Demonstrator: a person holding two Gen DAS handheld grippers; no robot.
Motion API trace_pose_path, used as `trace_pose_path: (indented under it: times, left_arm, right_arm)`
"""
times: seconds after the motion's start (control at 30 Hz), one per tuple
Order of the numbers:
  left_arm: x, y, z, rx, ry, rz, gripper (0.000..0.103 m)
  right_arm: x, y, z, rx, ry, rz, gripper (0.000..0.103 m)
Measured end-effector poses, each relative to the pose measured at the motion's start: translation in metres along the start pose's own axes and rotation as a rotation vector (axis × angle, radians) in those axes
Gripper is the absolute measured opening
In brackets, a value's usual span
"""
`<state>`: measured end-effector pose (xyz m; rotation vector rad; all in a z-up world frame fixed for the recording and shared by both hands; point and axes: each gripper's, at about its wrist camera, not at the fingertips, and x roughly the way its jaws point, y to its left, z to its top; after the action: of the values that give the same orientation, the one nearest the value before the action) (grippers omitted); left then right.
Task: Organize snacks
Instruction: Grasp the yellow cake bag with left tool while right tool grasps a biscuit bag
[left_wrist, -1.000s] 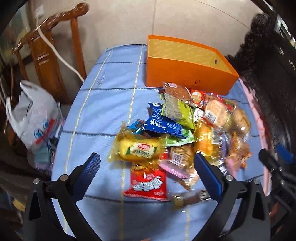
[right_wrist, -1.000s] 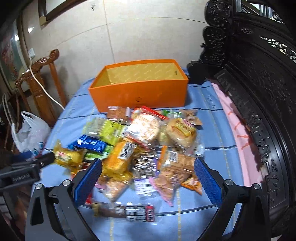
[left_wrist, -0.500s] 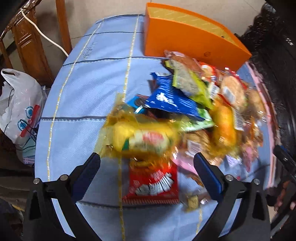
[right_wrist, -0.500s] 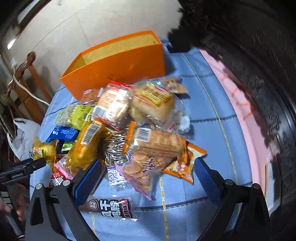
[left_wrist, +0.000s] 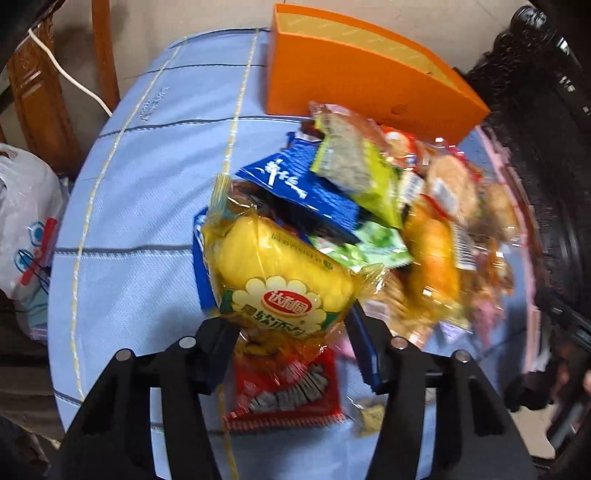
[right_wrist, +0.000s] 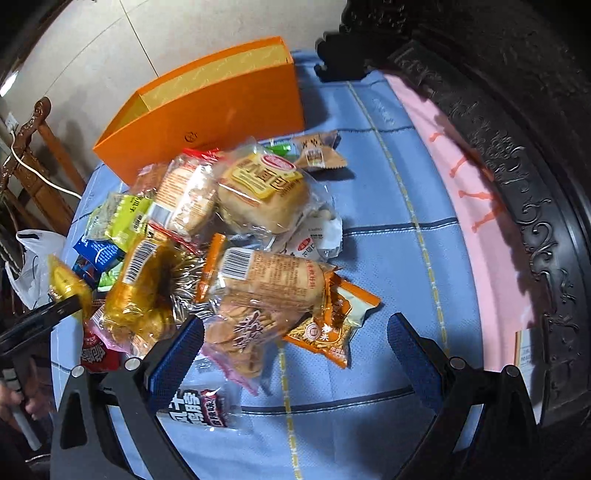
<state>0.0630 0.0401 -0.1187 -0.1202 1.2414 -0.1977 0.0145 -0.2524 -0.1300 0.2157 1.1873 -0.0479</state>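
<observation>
A yellow cake packet (left_wrist: 280, 273) lies at the left edge of the snack pile, on top of a red packet (left_wrist: 284, 387). My left gripper (left_wrist: 291, 343) is closing on it, both pads against its wrapper. The orange box (left_wrist: 351, 85) stands open-topped behind the pile; it also shows in the right wrist view (right_wrist: 207, 110). My right gripper (right_wrist: 295, 350) is open and low over the near right of the pile. A clear packet of round biscuits (right_wrist: 266, 280) and an orange packet (right_wrist: 332, 325) lie just ahead of its fingers. A black packet (right_wrist: 199, 406) lies under its left finger.
The blue checked tablecloth (left_wrist: 147, 184) shows bare to the left of the pile. A wooden chair (left_wrist: 33, 92) and a white plastic bag (left_wrist: 26, 229) are beyond the table's left edge. Dark carved furniture (right_wrist: 517, 147) and a pink cloth (right_wrist: 461, 184) border the right side.
My left gripper came down over the yellow cake packet and its jaws closed in on it. My right gripper moved lower and nearer the pile, jaws still wide.
</observation>
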Motion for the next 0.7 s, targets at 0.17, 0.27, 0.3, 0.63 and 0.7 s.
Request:
trace_pose_path:
  times: [0.17, 0.27, 0.3, 0.63, 0.7]
  left_arm:
    - [-0.008, 0.002, -0.004, -0.024, 0.0, -0.042, 0.054]
    - [-0.011, 0.002, -0.005, -0.026, -0.005, -0.046, 0.054]
    - [-0.011, 0.001, -0.004, -0.026, -0.004, -0.046, 0.054]
    - [-0.015, 0.004, -0.003, -0.04, -0.017, -0.063, 0.055]
    - [-0.015, 0.004, -0.003, -0.035, -0.016, -0.063, 0.055]
  right_arm:
    - [0.039, 0.018, 0.012, -0.101, 0.056, -0.008, 0.09]
    - [0.063, 0.027, 0.022, -0.149, 0.09, -0.031, 0.08]
    - [0.067, 0.028, 0.025, -0.151, 0.098, -0.034, 0.075]
    - [0.033, 0.037, 0.032, -0.184, 0.09, 0.155, 0.011]
    - [0.03, 0.038, 0.03, -0.189, 0.107, 0.196, 0.011]
